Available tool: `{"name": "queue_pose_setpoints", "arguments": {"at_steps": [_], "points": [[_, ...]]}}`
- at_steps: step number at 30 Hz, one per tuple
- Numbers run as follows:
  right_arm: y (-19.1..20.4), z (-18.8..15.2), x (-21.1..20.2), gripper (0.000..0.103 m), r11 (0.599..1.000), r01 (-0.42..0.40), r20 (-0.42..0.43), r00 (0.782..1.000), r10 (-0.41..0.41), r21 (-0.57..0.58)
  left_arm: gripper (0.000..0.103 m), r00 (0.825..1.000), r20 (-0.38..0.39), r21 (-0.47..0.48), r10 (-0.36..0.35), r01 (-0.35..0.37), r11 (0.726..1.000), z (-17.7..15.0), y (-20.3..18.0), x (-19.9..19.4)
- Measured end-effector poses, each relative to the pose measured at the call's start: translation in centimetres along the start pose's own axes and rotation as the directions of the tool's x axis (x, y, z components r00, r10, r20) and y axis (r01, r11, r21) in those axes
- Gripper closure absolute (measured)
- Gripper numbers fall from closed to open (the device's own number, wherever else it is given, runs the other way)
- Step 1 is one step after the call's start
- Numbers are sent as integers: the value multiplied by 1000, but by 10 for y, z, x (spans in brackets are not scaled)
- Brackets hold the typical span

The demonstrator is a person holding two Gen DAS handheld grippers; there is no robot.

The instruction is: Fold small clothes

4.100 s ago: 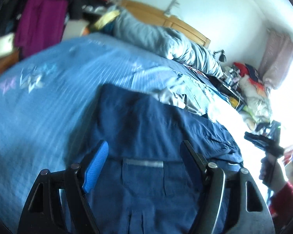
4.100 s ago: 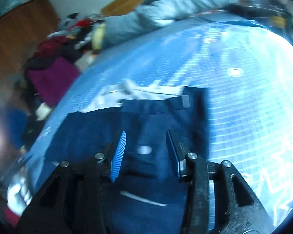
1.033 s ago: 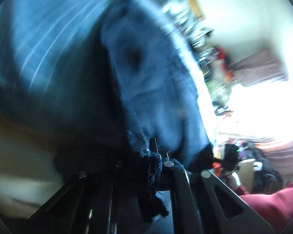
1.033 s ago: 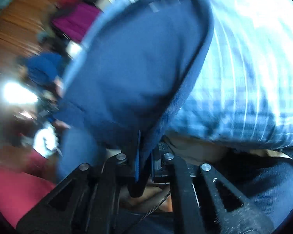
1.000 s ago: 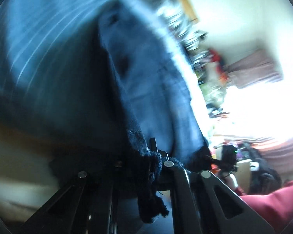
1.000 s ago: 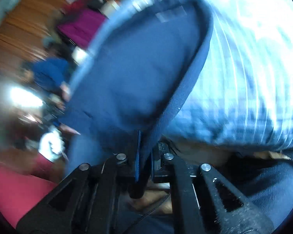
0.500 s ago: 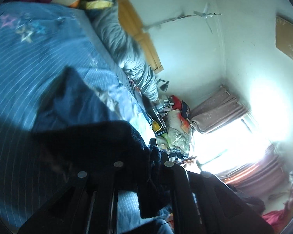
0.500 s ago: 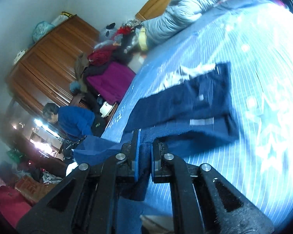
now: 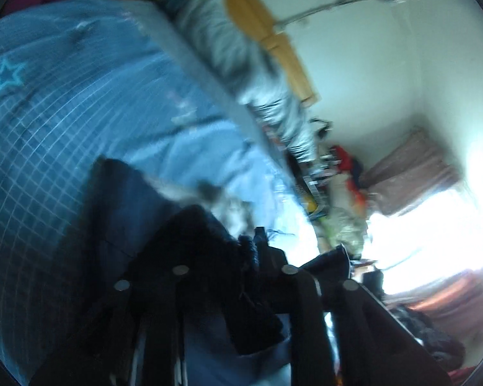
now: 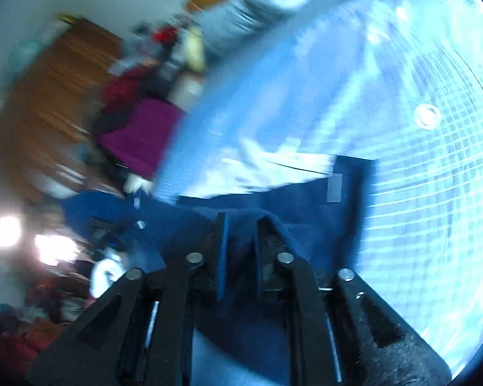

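A dark navy garment (image 10: 306,199) lies partly on the blue checked bedspread (image 10: 434,193), its far end flat and its near edge lifted. My right gripper (image 10: 240,225) is shut on a bunched fold of that near edge. In the left wrist view the same navy garment (image 9: 128,212) drapes over my left gripper (image 9: 251,244), which is shut on a dark bunched edge; cloth hides its fingertips. Both views are blurred.
A grey duvet (image 9: 241,64) is heaped by the wooden headboard (image 9: 267,38). A pale garment (image 10: 273,167) lies beyond the navy one. A magenta cloth (image 10: 138,138) and a wooden wardrobe (image 10: 48,96) stand off the bed's side. A bright window (image 9: 434,231) with curtains is at right.
Both grippers have carried the held edge of the navy garment forward and lower over the bed since half a second ago. Their grip stays the same.
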State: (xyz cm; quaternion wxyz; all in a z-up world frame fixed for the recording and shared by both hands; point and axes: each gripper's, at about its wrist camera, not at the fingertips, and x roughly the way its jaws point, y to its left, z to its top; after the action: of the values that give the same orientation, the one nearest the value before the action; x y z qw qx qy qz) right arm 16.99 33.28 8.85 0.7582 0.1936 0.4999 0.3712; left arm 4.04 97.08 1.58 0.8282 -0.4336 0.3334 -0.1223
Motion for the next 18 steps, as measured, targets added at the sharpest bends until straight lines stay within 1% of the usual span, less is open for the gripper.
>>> {"name": "queue_pose_setpoints", "arguments": {"at_steps": [1,2,3,4,5,6,7,8,9,12,14,16,17,18], "points": [[-11,3,9,78,997,79,-1,997,-79,4,64,996,-30,-19,87,-88,996,2,19,21],[-20,5,14,74,990,138,10,990,-138,11,63,986,-46,-39,158,-160,986,3,34,35],[-25,6,14,71,987,161,27,987,-161,20,64,980,-47,-69,192,-195,978,3,46,41],[-27,4,11,62,989,146,53,988,-147,29,64,984,-39,-100,174,-177,979,3,53,43],[-28,2,7,47,990,135,74,988,-137,26,63,988,-11,-112,153,-153,982,4,53,40],[-26,-2,4,38,989,146,92,985,-146,6,59,989,10,-100,149,-147,984,4,50,36],[-24,-4,3,28,986,167,99,981,-165,-16,51,989,32,-80,143,-140,987,3,44,31],[-22,-9,4,27,980,195,98,977,-190,-44,43,989,50,-62,141,-138,988,2,38,26],[-20,-12,6,28,976,209,89,975,-203,-58,41,988,57,-48,147,-144,988,1,34,22],[-15,-26,17,28,971,219,53,975,-214,-97,41,988,46,-1,151,-151,989,-10,19,10],[-8,-40,23,28,970,210,30,978,-208,-120,38,988,7,50,156,-156,986,-20,11,8],[0,-58,26,28,968,208,14,978,-208,-139,36,978,-27,78,209,-206,975,-33,12,3],[2,-66,25,28,968,205,8,979,-206,-144,36,968,-48,65,245,-242,968,-41,21,0],[5,-75,24,28,969,200,1,979,-202,-147,38,964,-71,27,257,-256,966,-48,36,-3]]}}
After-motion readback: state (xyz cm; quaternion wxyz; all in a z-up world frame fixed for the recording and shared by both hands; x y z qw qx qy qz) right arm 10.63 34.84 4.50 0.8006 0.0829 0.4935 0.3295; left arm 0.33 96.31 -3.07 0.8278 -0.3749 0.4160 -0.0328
